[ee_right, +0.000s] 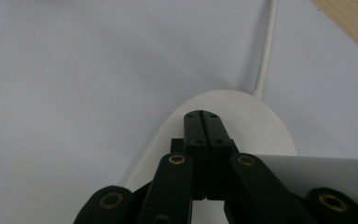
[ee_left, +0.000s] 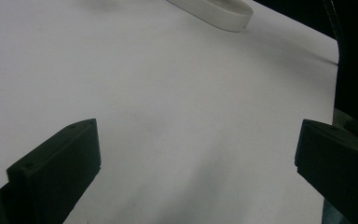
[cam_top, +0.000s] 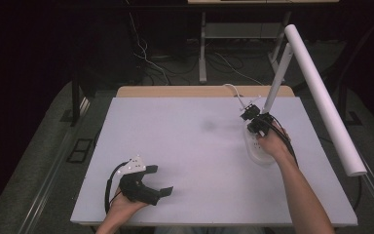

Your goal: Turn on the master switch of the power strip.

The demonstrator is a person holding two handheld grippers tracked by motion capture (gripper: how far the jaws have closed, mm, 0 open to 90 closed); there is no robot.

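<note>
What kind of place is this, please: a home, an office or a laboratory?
Probably a laboratory or test room. A plain white table holds just a white desk lamp with an oval base, loose cables lie on the dark floor behind, and metal table legs stand further back.

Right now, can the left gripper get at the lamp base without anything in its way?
Probably yes: the white table lies bare between the open left gripper and the lamp base, though the right gripper sits shut over it.
</note>
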